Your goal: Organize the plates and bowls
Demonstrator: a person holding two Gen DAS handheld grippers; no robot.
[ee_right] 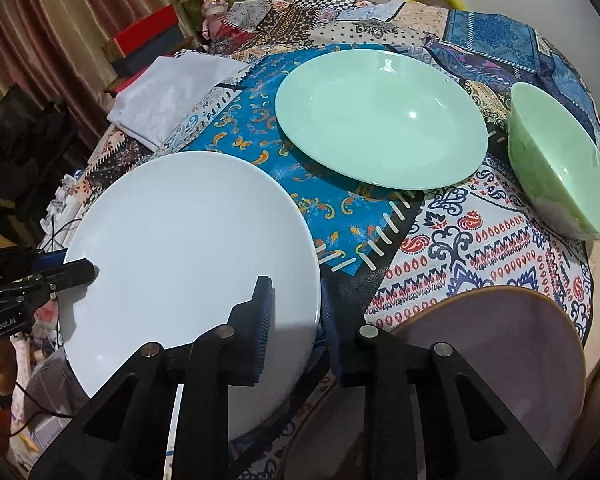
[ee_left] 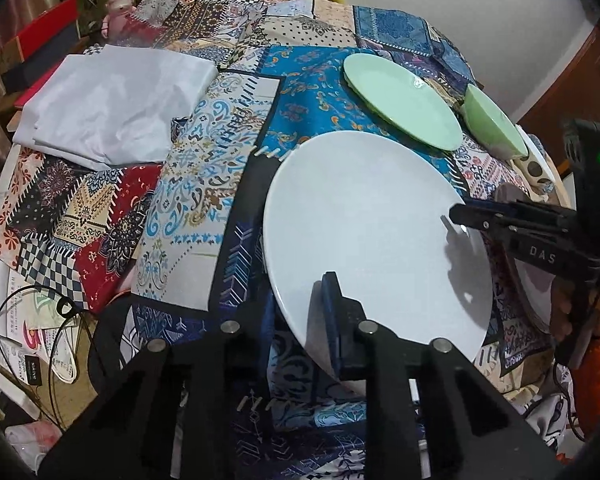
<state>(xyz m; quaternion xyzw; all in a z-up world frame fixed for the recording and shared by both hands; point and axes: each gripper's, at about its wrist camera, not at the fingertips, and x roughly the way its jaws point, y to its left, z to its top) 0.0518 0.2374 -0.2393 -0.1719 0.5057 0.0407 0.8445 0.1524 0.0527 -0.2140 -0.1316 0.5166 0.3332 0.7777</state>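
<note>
A large white plate [ee_left: 372, 224] [ee_right: 188, 264] is held tilted above the patchwork tablecloth. My left gripper [ee_left: 300, 320] is shut on its left rim, one finger above and one below. My right gripper [ee_right: 296, 320] is shut on its right rim; in the left wrist view it [ee_left: 460, 216] grips the plate's far edge. A green plate [ee_left: 404, 100] [ee_right: 380, 116] lies flat behind it. A green bowl [ee_left: 496, 124] [ee_right: 560, 164] stands to its right. A purple-grey plate with a brown rim [ee_right: 508, 356] lies under my right gripper.
A folded white cloth [ee_left: 112, 104] [ee_right: 168, 92] lies at the table's far left. A pink rabbit figure [ee_left: 120, 4] [ee_right: 212, 10] and coloured boxes [ee_right: 148, 36] stand beyond the far left edge. Cables and papers [ee_left: 32, 332] lie off the near left edge.
</note>
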